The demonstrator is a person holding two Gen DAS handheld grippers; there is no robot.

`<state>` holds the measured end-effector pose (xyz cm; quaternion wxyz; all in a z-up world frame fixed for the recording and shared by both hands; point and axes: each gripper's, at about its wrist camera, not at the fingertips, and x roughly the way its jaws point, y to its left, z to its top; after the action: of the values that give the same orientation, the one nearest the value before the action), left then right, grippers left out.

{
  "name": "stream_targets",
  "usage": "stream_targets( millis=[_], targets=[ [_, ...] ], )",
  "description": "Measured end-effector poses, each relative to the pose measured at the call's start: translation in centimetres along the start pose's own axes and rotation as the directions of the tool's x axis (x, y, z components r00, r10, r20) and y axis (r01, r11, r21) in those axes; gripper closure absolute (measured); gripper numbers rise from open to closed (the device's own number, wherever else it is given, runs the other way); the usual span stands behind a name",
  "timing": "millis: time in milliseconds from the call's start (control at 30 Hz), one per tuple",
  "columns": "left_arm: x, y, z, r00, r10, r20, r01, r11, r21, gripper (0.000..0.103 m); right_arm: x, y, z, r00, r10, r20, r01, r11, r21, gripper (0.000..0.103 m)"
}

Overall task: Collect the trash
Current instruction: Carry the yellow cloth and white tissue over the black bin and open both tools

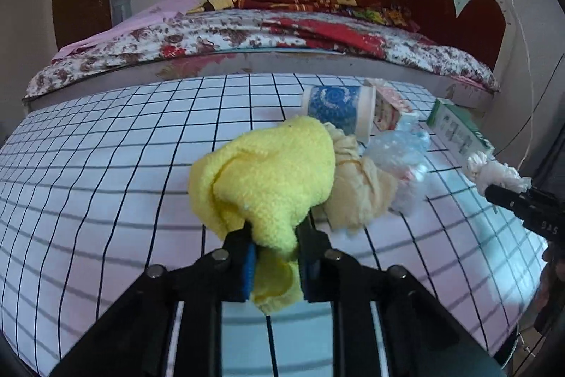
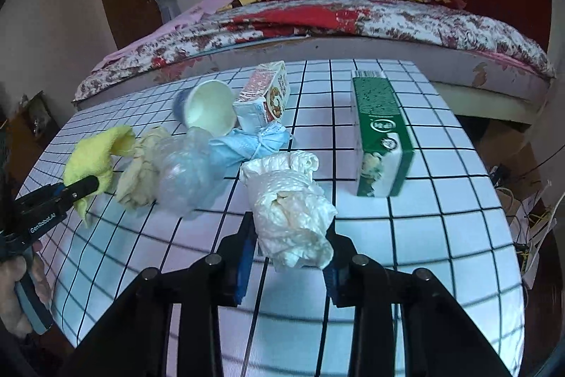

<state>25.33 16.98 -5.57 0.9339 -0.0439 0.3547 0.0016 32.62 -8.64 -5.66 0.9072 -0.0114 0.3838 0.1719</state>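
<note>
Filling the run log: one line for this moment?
left gripper: shut on yellow cloth | right gripper: shut on white plastic bag | rest of trash on table

Left tongs (image 1: 273,235) clamped on yellow cloth (image 1: 263,172); right tongs (image 2: 291,242) pinching white bag (image 2: 293,200).

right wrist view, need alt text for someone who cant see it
The right claw grips a crumpled white plastic bag on a grid-patterned table. Behind it lie a green carton, a blue face mask, a tipped paper cup and a small snack box; at left, the left claw holds a yellow cloth.
</note>
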Motion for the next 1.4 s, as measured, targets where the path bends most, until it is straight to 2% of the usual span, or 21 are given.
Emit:
stream_targets(
  millis=[333,533,800,1100,1400],
  targets=[
    [-5.3,-3.3,-2.6,0.997,-0.052,0.048,0.050,0.998,0.046,0.083,-6.1,0.1,-3.9,0.998,-0.016,0.066,0.015,1.000,0.009,0.067],
    [-8.7,-7.0,-4.4,0.992,-0.093,0.088,0.083,0.990,0.112,0.083,-11.2,-0.8,-6.4,0.992,-0.042,0.121,0.038,0.999,0.037,0.067],
    [-11.4,-11.4,-6.1,0.981,-0.165,0.100,0.146,0.975,0.170,0.083,-17.4,-2.0,-9.6,0.981,-0.076,0.181,0.061,0.994,0.085,0.067],
    [-13.2,-16.6,-8.1,0.964,-0.252,0.085,0.227,0.946,0.230,0.083,-23.5,-4.4,-14.3,0.965,-0.144,0.220,0.112,0.982,0.153,0.067],
    [-14.0,-21.7,-9.9,0.943,-0.328,0.054,0.297,0.904,0.308,0.083,-26.4,-6.8,-17.5,0.953,-0.211,0.216,0.171,0.967,0.189,0.067]
  ],
)
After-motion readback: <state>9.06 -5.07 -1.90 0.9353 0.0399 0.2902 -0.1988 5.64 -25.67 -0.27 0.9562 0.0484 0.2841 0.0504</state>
